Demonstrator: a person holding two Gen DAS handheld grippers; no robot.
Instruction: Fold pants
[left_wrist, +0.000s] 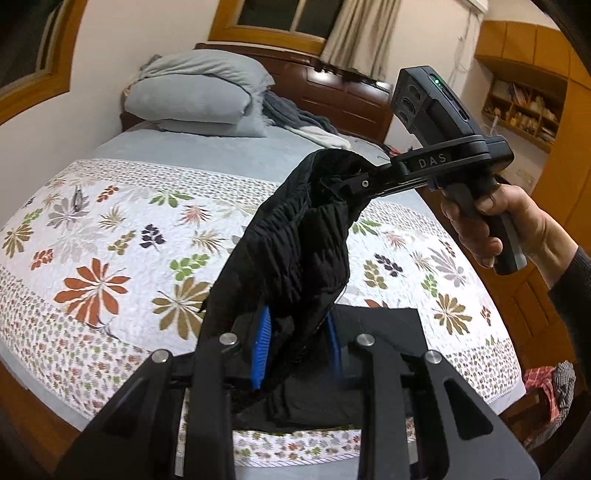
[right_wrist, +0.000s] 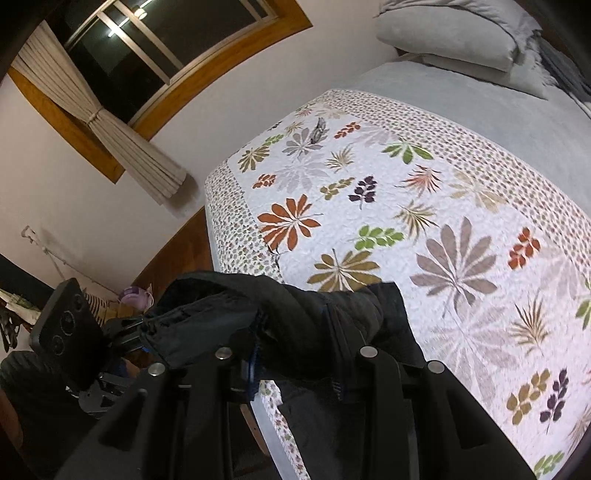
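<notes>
The black pants (left_wrist: 295, 236) hang at frame centre above the floral quilt (left_wrist: 110, 236) of the bed. The left tool (left_wrist: 295, 354) grips their lower edge; the right tool (left_wrist: 351, 184), at upper right, grips their top.

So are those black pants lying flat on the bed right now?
No, the black pants hang bunched in the air between the two tongs, the left tongs and the right tongs, above the floral quilt.

Black quilted pants (left_wrist: 295, 240); white bedspread (left_wrist: 122, 229) with rust, olive, grey leaf prints; grey pillows (left_wrist: 195, 96).
</notes>
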